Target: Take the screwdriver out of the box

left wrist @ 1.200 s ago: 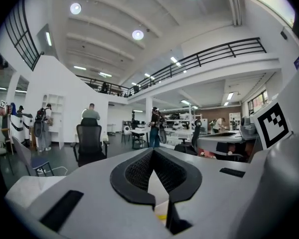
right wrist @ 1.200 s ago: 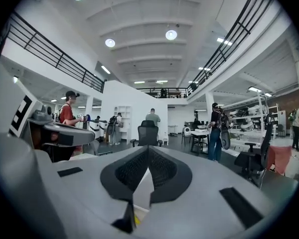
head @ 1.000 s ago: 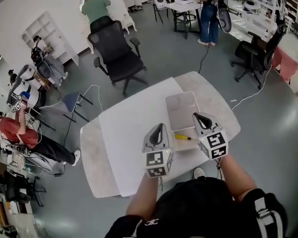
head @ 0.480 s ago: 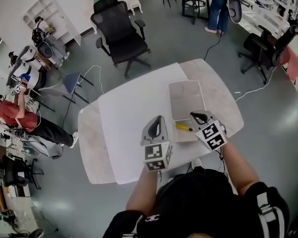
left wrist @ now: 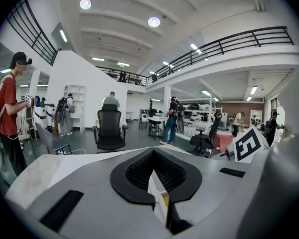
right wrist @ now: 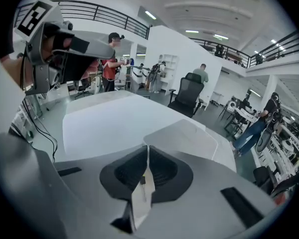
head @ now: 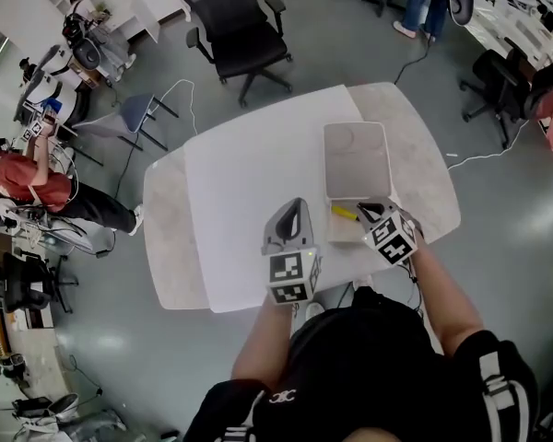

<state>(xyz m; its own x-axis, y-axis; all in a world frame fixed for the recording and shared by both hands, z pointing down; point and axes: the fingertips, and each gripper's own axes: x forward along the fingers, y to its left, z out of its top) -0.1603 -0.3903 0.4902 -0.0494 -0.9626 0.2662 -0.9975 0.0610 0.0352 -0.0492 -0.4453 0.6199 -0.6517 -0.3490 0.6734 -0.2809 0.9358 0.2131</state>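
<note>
Left gripper hangs just left of the box, jaws pressed together with nothing in them. The yellow-handled screwdriver is lying inside the box at its near end. Right gripper is at the box's near right corner, right by the screwdriver, jaws closed and empty too.

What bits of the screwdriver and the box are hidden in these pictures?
Screwdriver: in the head view only its yellow handle shows; the right gripper covers the rest.
Its tip shape: too small to tell in every view.
Box: the right gripper hides its near end in the head view; in the left gripper view, the left gripper itself leaves only a sliver visible.
</note>
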